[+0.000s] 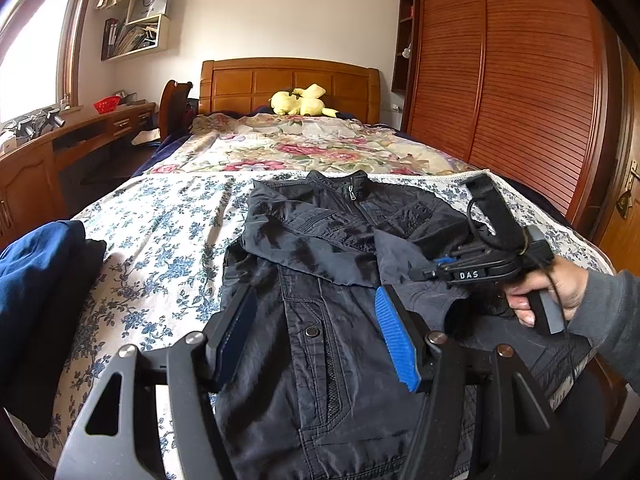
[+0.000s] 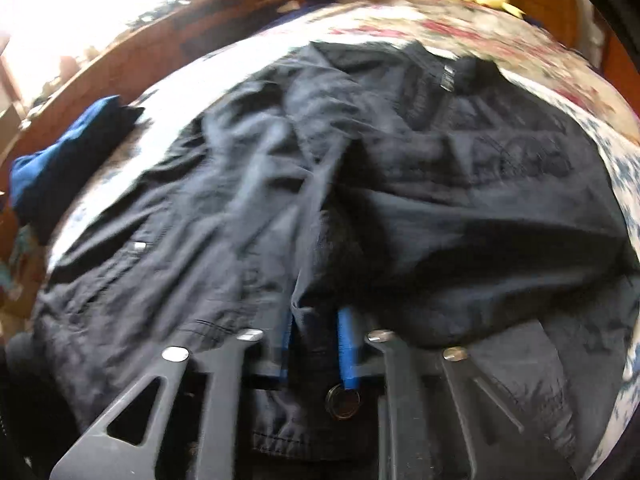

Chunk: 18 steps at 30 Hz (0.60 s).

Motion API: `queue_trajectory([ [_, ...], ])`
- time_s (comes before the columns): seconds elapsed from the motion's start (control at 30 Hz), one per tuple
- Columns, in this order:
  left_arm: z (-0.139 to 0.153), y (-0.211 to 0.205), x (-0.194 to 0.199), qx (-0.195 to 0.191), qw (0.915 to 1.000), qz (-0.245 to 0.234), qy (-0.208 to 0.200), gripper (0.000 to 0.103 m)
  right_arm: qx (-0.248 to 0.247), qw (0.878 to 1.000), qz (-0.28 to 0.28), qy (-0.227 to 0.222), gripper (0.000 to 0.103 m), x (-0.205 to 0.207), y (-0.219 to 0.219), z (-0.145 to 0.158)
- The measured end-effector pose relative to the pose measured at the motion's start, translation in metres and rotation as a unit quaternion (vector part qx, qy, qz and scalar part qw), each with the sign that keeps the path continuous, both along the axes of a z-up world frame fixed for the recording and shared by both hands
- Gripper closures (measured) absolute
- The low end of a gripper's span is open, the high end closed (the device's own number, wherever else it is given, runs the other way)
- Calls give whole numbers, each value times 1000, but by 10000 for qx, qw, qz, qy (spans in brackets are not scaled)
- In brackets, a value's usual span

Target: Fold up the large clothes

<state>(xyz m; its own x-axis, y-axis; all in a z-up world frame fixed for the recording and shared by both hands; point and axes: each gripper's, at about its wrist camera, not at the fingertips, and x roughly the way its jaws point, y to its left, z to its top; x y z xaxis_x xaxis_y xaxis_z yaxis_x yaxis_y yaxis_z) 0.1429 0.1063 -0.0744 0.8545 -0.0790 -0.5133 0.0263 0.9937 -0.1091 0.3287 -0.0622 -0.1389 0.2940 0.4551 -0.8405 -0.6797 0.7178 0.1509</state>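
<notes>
The bed (image 1: 168, 216) fills the room from the wooden headboard down to the near edge, covered by a blue-flowered sheet with a rose-patterned quilt beyond it. On the sheet, in the middle of the bed's near half, lies the black jacket (image 1: 320, 280), collar toward the headboard and zipped front facing up. One sleeve is already laid slantwise across the chest; the other side looks part-folded inward. At the bed's window-side edge sits a stack of blue and dark clothes (image 1: 44, 280), apparently folded ones, though I cannot be sure. A yellow plush toy (image 1: 300, 100) rests against the headboard.

The left gripper (image 1: 316, 332) hovers above the jacket's lower front, its blue-padded fingers spread wide with nothing between them. The right gripper (image 2: 314, 344) is low on the jacket's side farthest from the window (its own view is blurred by motion), fingers drawn close together on a pinched fold of the black cloth.

By my reading the sleeve-and-side folding step is in hand. The next move likely calls for carrying the pinched cloth across the chest and laying it flat, then for the left gripper to take the hem so both can bring the bottom up toward the collar without dragging the folded sleeve loose.
</notes>
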Motion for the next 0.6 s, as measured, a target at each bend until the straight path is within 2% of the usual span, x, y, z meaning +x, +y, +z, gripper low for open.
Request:
queue_trajectory([
  [0.17, -1, 2, 1, 12, 10000, 45, 22, 42, 361, 9990, 196, -198, 88, -19, 22, 33],
  [0.3, -4, 3, 1, 33, 10000, 64, 54, 42, 816, 9959, 344, -160, 72, -30, 46, 58],
  [0.33, -5, 3, 2, 44, 9999, 65, 67, 42, 888, 9951, 391, -176, 64, -33, 49, 62],
  [0.4, -6, 3, 3, 63, 9999, 60, 92, 42, 1074, 9925, 529, -250, 57, -41, 55, 74],
  [0.43, -7, 2, 4, 69, 9999, 54, 105, 42, 1108, 9919, 561, -258, 53, -43, 59, 77],
  [0.6, -10, -4, 6, 150, 9997, -28, 169, 42, 783, 9944, 403, -579, 52, -53, 52, 79],
])
